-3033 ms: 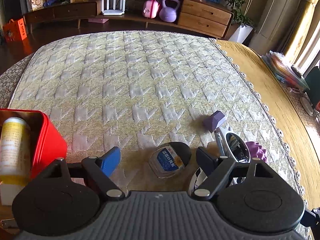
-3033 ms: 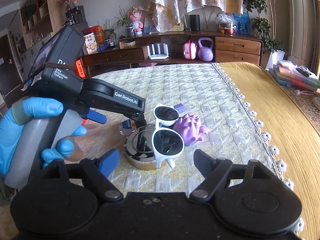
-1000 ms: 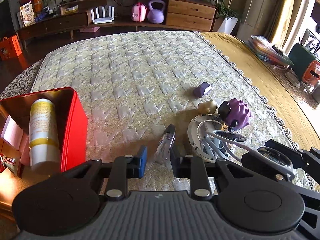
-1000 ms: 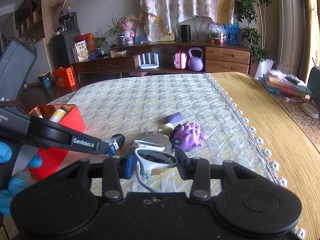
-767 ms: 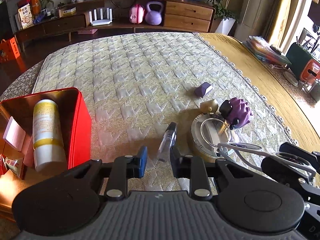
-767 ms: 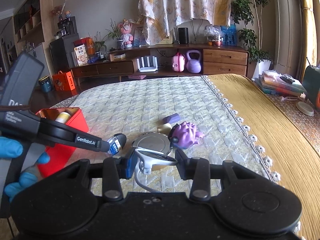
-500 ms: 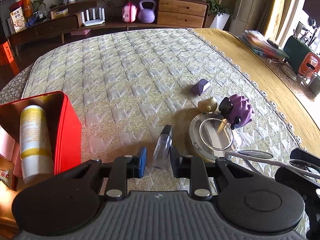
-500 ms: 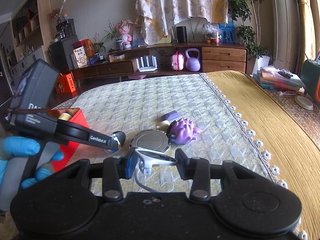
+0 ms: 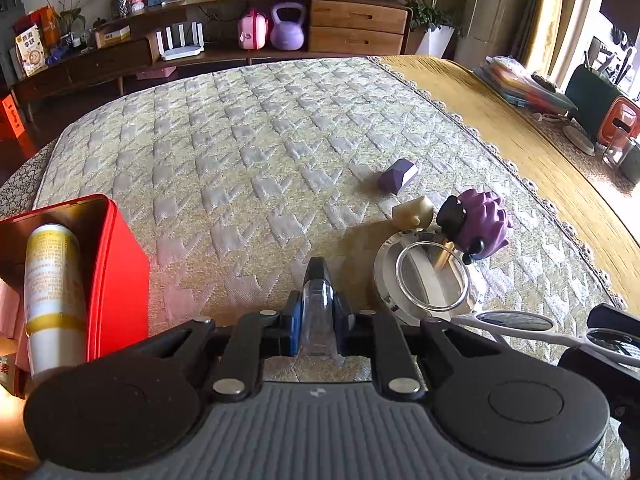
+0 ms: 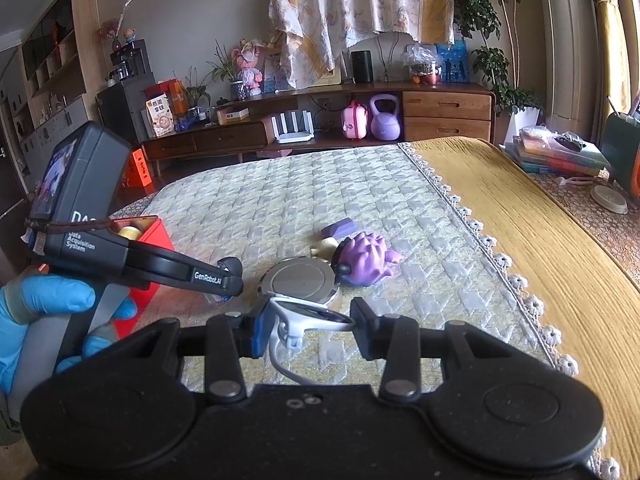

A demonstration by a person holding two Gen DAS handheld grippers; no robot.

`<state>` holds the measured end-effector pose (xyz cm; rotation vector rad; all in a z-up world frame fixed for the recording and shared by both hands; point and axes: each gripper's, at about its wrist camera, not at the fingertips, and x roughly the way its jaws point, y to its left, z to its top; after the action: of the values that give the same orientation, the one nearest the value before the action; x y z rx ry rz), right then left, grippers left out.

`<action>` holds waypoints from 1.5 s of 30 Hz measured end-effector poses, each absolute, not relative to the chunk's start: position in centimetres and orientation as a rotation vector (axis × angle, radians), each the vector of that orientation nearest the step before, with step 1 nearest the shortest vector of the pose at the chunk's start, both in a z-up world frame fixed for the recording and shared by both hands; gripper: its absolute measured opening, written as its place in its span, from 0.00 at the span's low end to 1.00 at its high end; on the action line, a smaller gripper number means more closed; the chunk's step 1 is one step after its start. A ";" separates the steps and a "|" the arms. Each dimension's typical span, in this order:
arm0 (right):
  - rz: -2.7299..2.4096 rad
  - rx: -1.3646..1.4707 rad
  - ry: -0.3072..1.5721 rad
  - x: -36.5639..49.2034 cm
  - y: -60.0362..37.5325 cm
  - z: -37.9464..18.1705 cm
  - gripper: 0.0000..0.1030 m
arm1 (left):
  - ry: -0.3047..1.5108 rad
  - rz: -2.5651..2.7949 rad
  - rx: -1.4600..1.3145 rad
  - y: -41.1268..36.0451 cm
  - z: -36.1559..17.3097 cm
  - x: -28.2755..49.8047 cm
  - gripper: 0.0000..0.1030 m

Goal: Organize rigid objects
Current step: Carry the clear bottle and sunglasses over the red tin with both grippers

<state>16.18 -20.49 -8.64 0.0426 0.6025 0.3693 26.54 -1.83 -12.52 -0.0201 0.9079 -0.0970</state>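
My left gripper [image 9: 316,322] is shut on a small clear bottle with a black cap [image 9: 316,300], held above the quilted mat. My right gripper [image 10: 308,330] is shut on white sunglasses [image 10: 308,314], which also show in the left wrist view [image 9: 516,326] at lower right. A red tin box [image 9: 116,264] stands at the left with a yellow-and-white can [image 9: 50,280] inside. On the mat lie a round mirror compact [image 9: 428,276], a purple spiky toy [image 9: 478,224], a cream piece [image 9: 412,210] and a purple block [image 9: 398,176].
The quilted mat [image 9: 248,152] covers the table beside a yellow cloth [image 9: 500,120]. Books [image 9: 520,84] and containers [image 9: 616,124] sit at the far right. A wooden sideboard [image 9: 280,36] stands behind. The left gripper body [image 10: 120,256] shows in the right wrist view.
Both grippers closed on their objects and lifted them off the mat: left took the bottle, right took the sunglasses off the mirror compact. Over the last second both have risen slightly.
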 end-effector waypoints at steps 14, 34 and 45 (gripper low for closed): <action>0.406 0.035 0.540 13.7 -18.6 -5.5 0.39 | 0.907 -0.095 -0.097 0.7 -7.6 21.2 0.15; 0.578 -0.045 0.492 11.9 -9.4 -2.1 0.39 | 0.858 0.060 -0.139 11.5 -3.6 15.6 0.15; 0.652 -0.120 0.515 12.1 -3.9 -2.6 0.39 | 0.857 0.119 -0.161 16.8 -4.1 15.9 0.15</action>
<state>12.08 -3.91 -2.62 -0.1202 0.5149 0.6523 15.92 16.84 -4.06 -0.1607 0.8572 0.1185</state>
